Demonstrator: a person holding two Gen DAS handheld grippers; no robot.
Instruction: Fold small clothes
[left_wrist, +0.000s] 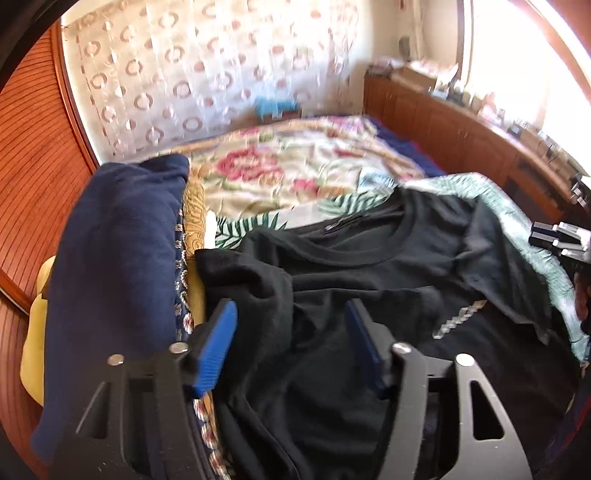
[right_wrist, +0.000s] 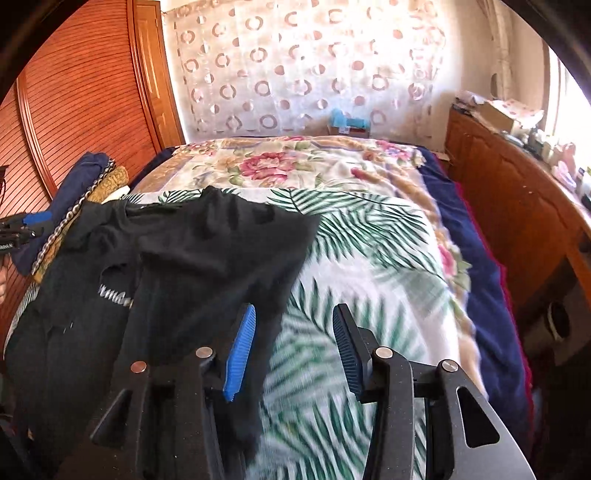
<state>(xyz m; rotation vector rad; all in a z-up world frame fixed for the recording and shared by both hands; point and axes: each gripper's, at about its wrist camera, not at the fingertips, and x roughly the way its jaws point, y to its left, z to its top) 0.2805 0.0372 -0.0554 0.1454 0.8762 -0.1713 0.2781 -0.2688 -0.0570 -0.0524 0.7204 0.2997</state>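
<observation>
Both tools were seen released: the left gripper (left_wrist: 291, 328) and right gripper (right_wrist: 293, 332) gaped above the limp black cotton T-shirt (left_wrist: 369, 266), spread on the palm-leaf printed sheet (right_wrist: 351, 229). Soft, light fabric was judged best pinched at its hem corners.

a black t-shirt (right_wrist: 207, 240) with pale lettering lies on a white sheet (right_wrist: 351, 258) printed with green palm leaves; beyond, a cream blanket (right_wrist: 280, 162) with pink flowers; a navy garment (left_wrist: 118, 240); blue gripper pads (right_wrist: 240, 350).
</observation>
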